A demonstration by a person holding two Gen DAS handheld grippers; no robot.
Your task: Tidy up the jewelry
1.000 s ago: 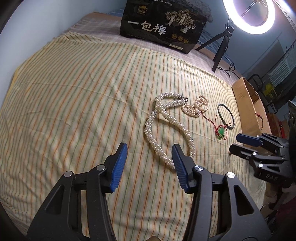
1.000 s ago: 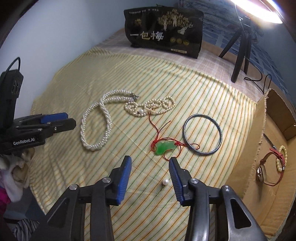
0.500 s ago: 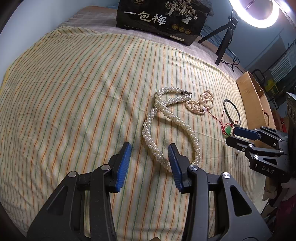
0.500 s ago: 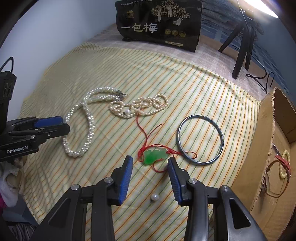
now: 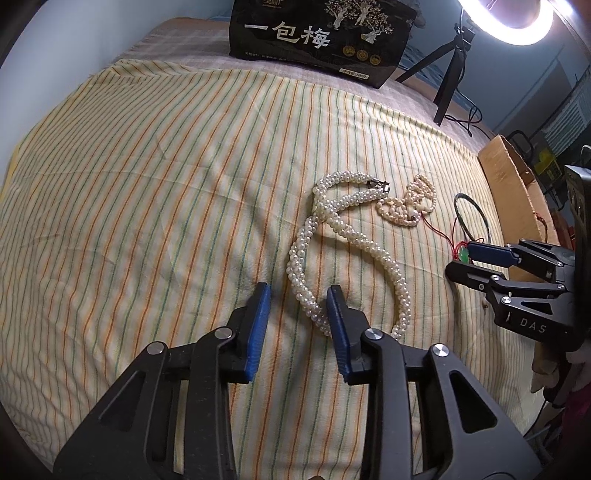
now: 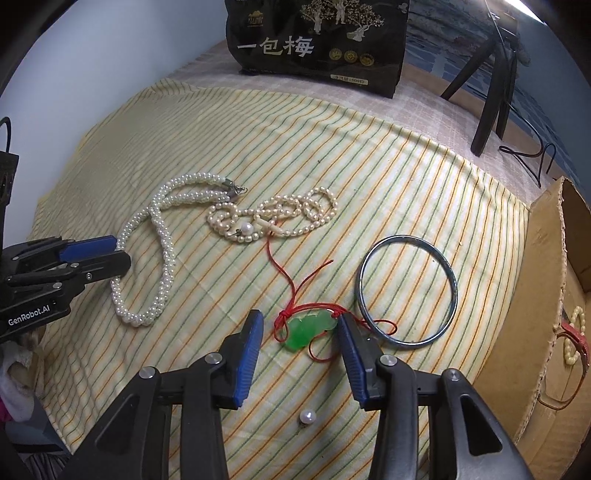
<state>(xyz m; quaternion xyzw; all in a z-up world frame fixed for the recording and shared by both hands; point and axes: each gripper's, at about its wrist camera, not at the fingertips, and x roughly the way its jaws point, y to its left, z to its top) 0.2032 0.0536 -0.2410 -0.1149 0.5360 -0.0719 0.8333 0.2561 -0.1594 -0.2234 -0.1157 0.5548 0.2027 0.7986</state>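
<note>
A thick twisted white pearl necklace (image 5: 354,240) (image 6: 162,236) lies looped on the striped cloth. My left gripper (image 5: 299,295) (image 6: 110,254) straddles its near-left strand. Its jaws are closing, and the blue pads stand a little off the pearls. A green pendant (image 6: 308,328) on a red cord lies between the jaws of my right gripper (image 6: 300,319) (image 5: 465,262), which is open just above it. A thinner cream pearl strand (image 6: 295,214) and a metal bangle (image 6: 453,291) lie close by. One loose pearl (image 6: 307,416) rests below the right gripper.
A cardboard box (image 6: 535,295) at the right holds a red-strap watch (image 6: 574,336) and a bead bracelet. A black printed bag (image 6: 317,40) stands at the back, with a tripod (image 6: 491,92) and ring light (image 5: 506,22) at the back right. A wall runs along the left.
The left jaws have narrowed and now straddle the white necklace's strand. The right gripper has come down and forward, so the green pendant now lies between its jaws.
</note>
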